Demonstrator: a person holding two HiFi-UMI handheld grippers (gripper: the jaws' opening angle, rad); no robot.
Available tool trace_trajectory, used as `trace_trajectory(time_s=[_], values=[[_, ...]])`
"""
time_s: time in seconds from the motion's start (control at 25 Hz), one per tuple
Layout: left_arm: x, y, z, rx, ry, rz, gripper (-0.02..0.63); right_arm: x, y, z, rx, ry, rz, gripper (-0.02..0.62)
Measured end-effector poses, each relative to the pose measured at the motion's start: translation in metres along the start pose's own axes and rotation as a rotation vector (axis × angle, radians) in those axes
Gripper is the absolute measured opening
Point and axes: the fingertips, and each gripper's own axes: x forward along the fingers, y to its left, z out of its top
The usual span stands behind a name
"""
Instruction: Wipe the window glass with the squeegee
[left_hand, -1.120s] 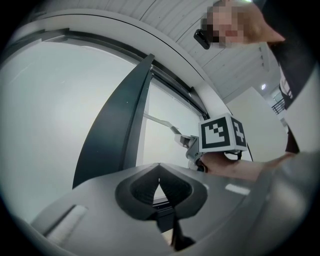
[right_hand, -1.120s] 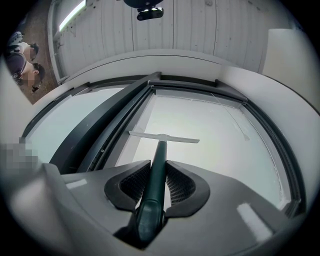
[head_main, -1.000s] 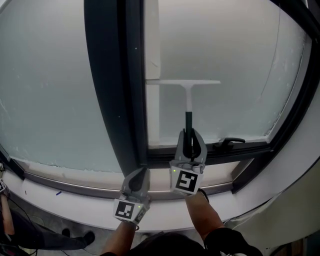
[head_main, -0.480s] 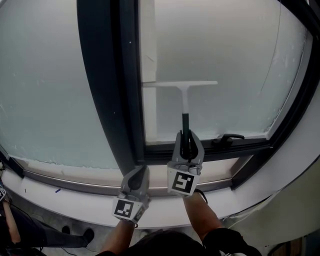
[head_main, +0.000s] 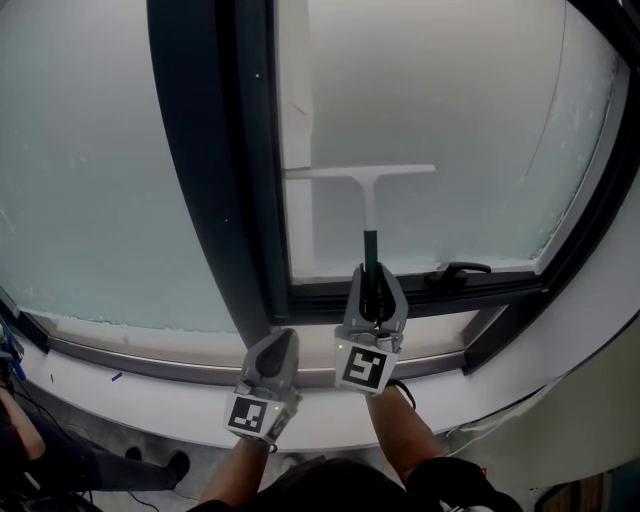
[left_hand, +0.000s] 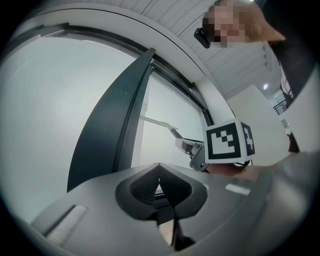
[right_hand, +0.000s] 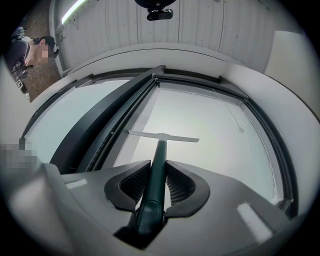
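A squeegee (head_main: 368, 195) with a white blade and a dark green handle stands upright against the frosted window glass (head_main: 450, 120); its blade lies level across the pane's lower left. My right gripper (head_main: 373, 285) is shut on the squeegee's handle (right_hand: 155, 172), with the blade (right_hand: 164, 137) ahead of the jaws. My left gripper (head_main: 276, 352) hangs lower, over the sill beside the dark mullion (head_main: 215, 150); its jaws are together with nothing between them (left_hand: 161, 186). The squeegee (left_hand: 160, 123) also shows small in the left gripper view.
A dark window handle (head_main: 455, 271) sits on the lower frame right of the squeegee. A white sill (head_main: 150, 385) runs below the glass. A second frosted pane (head_main: 80, 150) lies left of the mullion. A person (right_hand: 27, 52) stands far off at left.
The squeegee and right gripper have shifted slightly left and up the glass over the last second. The left gripper has stayed by the sill.
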Motion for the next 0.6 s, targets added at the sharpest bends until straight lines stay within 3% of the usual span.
trace_trajectory(time_s=[0.6], values=[[-0.001,0.007,-0.011,-0.019,0.018,0.003,0.000,-0.017,0.005,-0.019,-0.008,0.046,0.000,0.097]])
